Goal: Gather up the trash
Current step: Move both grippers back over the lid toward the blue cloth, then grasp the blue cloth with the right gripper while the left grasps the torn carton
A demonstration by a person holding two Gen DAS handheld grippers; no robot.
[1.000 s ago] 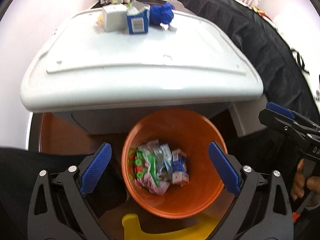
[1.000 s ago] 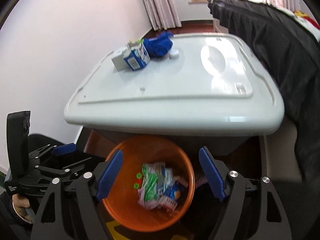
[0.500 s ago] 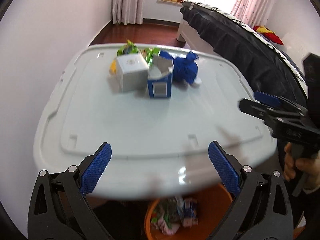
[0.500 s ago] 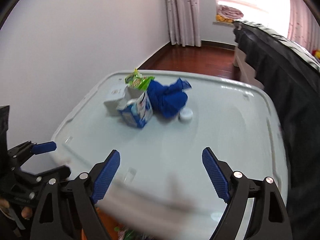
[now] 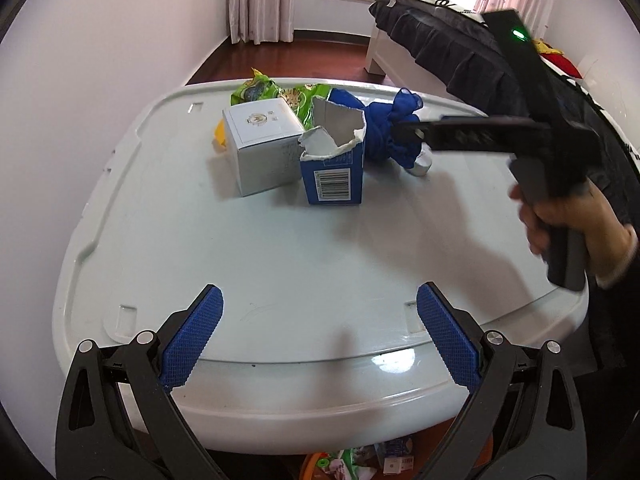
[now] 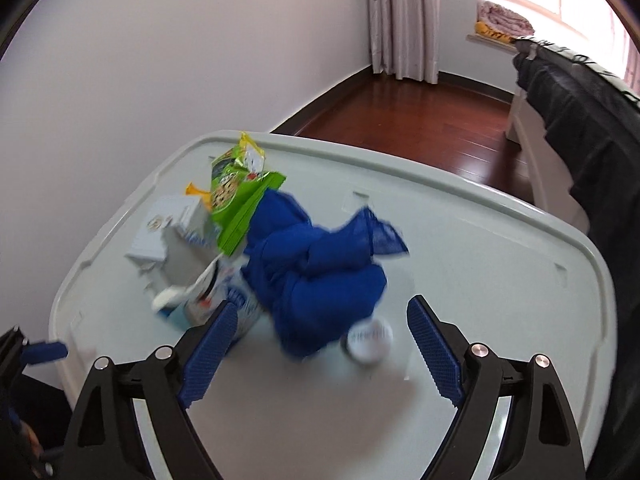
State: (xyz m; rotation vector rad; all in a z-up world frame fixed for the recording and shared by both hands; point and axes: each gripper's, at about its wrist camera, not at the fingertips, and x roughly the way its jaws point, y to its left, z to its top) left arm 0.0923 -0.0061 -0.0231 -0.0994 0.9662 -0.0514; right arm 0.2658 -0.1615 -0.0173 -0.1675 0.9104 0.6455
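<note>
The right gripper (image 6: 316,344) has its jaws wide apart, just opened further, with the blurred blue cloth (image 6: 320,280) and a small white cap (image 6: 368,342) between them, untouched. The left gripper (image 5: 318,336) gapes empty over the bare near part of the white lid (image 5: 320,264). Farther back cluster a torn blue carton (image 5: 334,168), white box (image 5: 260,144) and green wrappers (image 5: 256,90); the trash bin (image 5: 352,466) is mostly hidden beneath the lid's edge.

Pale grey-white plastic lid (image 5: 280,272). White box (image 5: 260,148) with small gold emblem, near the lid's far left corner. Blue carton (image 5: 334,176), white torn top, black barcode. Deep blue cloth (image 6: 320,264). Bright green snack packets (image 6: 236,192), yellow print. Small white cap (image 6: 370,338). Both grippers black with blue ridged pads (image 5: 190,340). Reddish-brown floor (image 6: 420,116). Orange bin (image 5: 310,466).
</note>
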